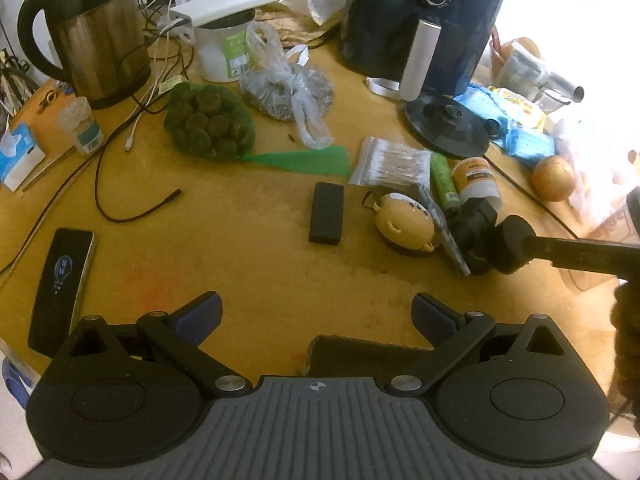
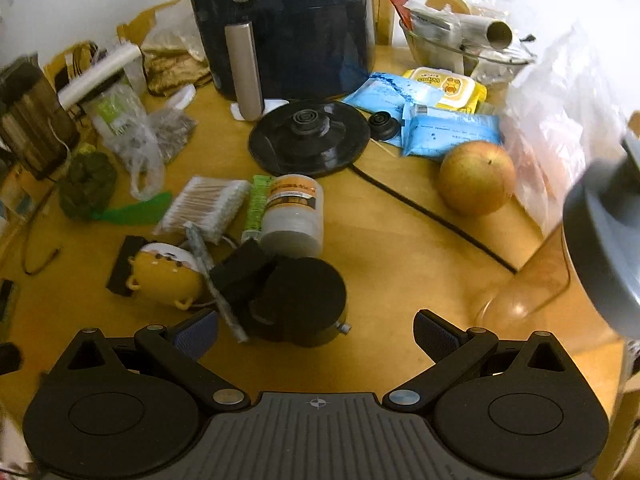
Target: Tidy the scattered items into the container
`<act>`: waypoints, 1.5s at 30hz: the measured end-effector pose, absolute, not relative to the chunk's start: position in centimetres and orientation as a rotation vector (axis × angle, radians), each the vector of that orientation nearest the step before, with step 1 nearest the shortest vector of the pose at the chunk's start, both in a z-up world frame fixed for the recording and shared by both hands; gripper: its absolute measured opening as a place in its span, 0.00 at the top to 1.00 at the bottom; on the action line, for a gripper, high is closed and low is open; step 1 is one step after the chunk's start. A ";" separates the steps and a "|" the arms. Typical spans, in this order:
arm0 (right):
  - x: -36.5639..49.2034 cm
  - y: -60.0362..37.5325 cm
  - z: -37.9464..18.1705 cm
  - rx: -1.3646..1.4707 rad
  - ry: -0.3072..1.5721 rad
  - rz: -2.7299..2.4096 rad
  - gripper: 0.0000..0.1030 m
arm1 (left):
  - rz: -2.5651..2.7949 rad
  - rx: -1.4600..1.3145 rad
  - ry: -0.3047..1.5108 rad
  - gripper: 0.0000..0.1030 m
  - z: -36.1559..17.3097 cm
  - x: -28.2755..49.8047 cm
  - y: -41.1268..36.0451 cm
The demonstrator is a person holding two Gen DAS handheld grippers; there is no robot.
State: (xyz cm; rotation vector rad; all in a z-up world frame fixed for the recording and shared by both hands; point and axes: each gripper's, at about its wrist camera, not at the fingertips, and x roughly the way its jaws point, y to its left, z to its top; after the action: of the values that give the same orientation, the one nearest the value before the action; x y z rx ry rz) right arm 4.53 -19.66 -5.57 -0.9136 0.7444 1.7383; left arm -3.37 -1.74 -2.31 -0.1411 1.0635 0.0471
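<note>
Near: left tongs (image 1: 316, 312) and right tongs (image 2: 316, 332), both released wide, nothing between the pads, hovering above the yellow wooden tabletop (image 1: 224, 248)

Middle: scattered cluster of black rectangular case (image 1: 327, 213), yellow egg-shaped toy (image 1: 404, 220), black round-headed gadget (image 2: 298, 300), white cylindrical jar with orange label (image 2: 294, 212), green tube (image 2: 256, 206), clear bag of cotton swabs (image 2: 208, 204); round yellow-orange fruit (image 2: 476, 178) well apart to the right

Far: dark air fryer (image 2: 292, 20), steel kettle (image 1: 96, 36), glass bowl (image 2: 452, 50) holding rolls

Step judged: approach, nothing gathered yet; container not identifiable with certainty, possibly the clear vessel at the right edge. Next move calls for lowering over one item and clenching

Writing: jar label and yellow wipes pack (image 2: 444, 84) blurred, illegible
</note>
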 end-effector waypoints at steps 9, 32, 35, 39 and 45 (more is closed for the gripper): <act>2.8 -18.6 -7.1 -0.971 0.635 1.791 0.10 | 0.077 -0.178 1.077 0.00 -2.5 -4.0 -1.0; 1.3 -18.1 -9.4 -1.052 0.616 1.821 0.42 | 0.137 -0.191 1.104 0.00 -2.9 -4.3 -0.2; 1.6 -18.3 -9.0 -1.050 0.620 1.816 0.42 | 0.144 -0.181 1.110 0.00 -2.9 -4.4 -0.2; 2.1 -18.7 -8.4 -1.023 0.636 1.816 0.42 | 0.148 -0.169 1.116 0.00 -2.9 -4.5 -0.3; 3.2 -19.5 -7.0 -0.980 0.658 1.818 0.42 | 0.143 -0.150 1.121 0.00 -2.7 -4.6 -0.5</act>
State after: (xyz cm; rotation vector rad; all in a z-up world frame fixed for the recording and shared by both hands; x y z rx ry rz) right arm 3.24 -19.51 -6.96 -0.9797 0.6577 1.8180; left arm -4.61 -0.53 -2.68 -0.1501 1.1211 0.1435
